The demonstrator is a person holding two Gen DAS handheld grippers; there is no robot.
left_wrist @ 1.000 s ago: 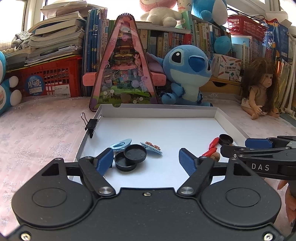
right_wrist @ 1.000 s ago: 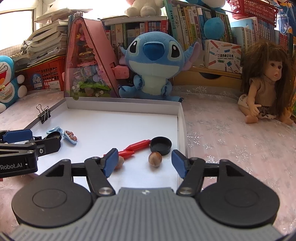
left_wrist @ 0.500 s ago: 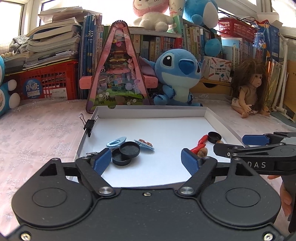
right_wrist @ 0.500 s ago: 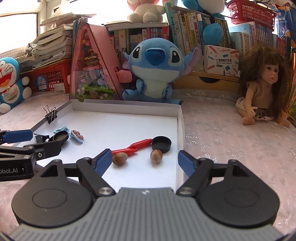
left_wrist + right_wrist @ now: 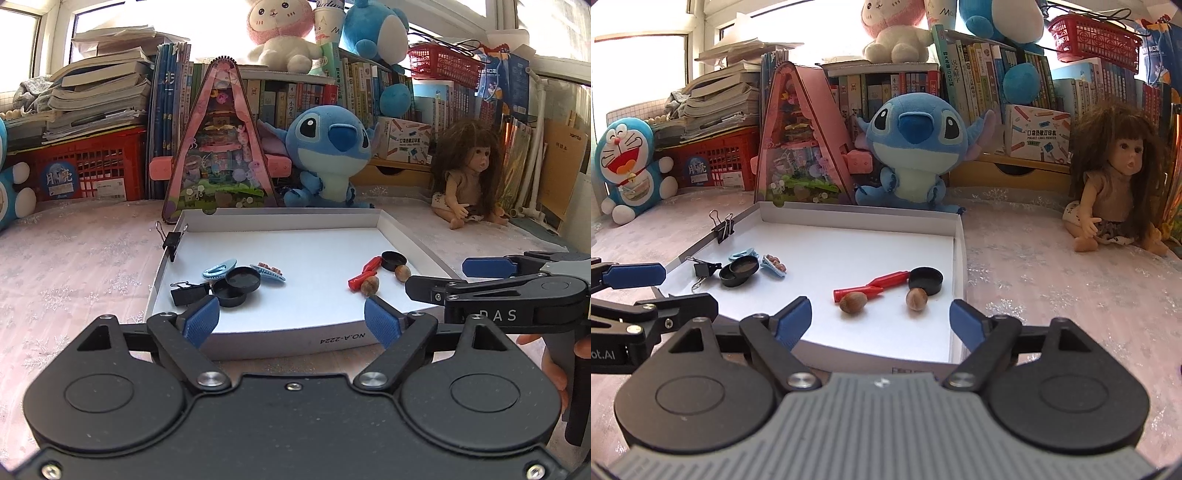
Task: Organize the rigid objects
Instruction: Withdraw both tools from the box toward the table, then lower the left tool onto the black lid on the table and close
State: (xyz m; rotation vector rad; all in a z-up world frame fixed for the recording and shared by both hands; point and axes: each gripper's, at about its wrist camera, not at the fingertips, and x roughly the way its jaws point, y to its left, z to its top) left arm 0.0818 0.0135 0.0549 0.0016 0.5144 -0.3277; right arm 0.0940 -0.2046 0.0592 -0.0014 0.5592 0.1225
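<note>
Two piles in white tray (image 5: 295, 349): clips plus black lids (image 5: 236, 284) left, hazelnuts (image 5: 852, 302) right, sorted by type. Left gripper (image 5: 291, 323) and right gripper (image 5: 881, 323) empty, jaws opening wide.

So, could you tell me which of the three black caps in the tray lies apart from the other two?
The black cap near the tray's right wall, beside the red pegs and a hazelnut. The other two caps overlap at the left.

Small objects grouped at two sides of a shallow tray (image 5: 413, 240).

Toward the tray's left side, two stacked lids (image 5: 236, 286) are flanked by hair clips (image 5: 218, 268), with a binder clip (image 5: 188, 291) just beside them. Toward the right, two nuts (image 5: 852, 302) lie before a peg (image 5: 875, 286) and a lid (image 5: 925, 280). Behind the tray, a plush toy (image 5: 328, 155) is seated.
</note>
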